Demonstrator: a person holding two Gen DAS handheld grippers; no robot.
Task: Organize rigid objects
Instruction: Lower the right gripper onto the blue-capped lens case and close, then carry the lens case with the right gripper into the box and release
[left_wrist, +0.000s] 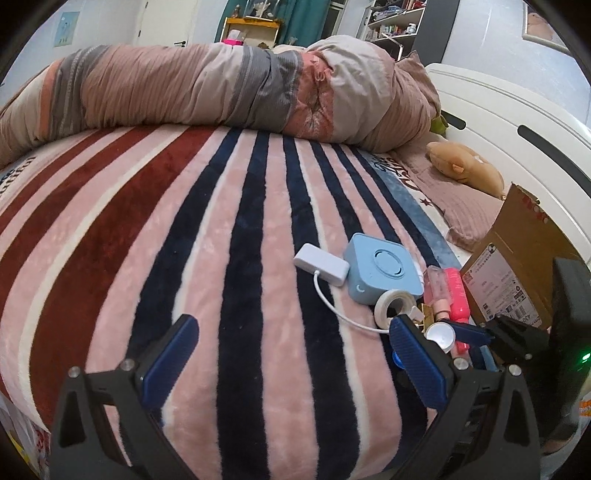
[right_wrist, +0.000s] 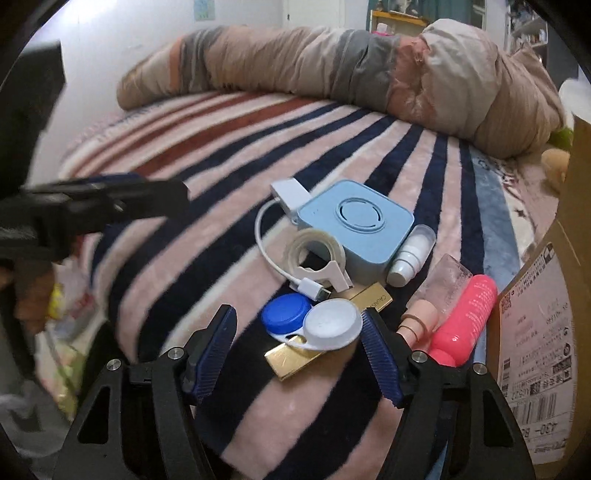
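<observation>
A pile of small items lies on the striped blanket (right_wrist: 229, 155). It holds a blue square box (right_wrist: 354, 225), a white adapter with cable (right_wrist: 288, 192), a tape roll (right_wrist: 314, 251), a white bottle (right_wrist: 410, 258), a pink bottle (right_wrist: 465, 314), a clear bottle (right_wrist: 443, 284), a gold bar (right_wrist: 321, 347) and a blue-and-white contact lens case (right_wrist: 314, 325). My right gripper (right_wrist: 299, 328) is open, its fingers either side of the lens case. My left gripper (left_wrist: 291, 332) is open and empty over the blanket, left of the pile; the blue box (left_wrist: 380, 273) lies beyond its right finger.
A cardboard box with shipping labels (right_wrist: 546, 325) stands right of the pile; it also shows in the left wrist view (left_wrist: 509, 273). A rolled duvet (left_wrist: 221, 88) lies across the far side of the bed. A plush toy (left_wrist: 465, 166) sits by the white headboard (left_wrist: 517, 110).
</observation>
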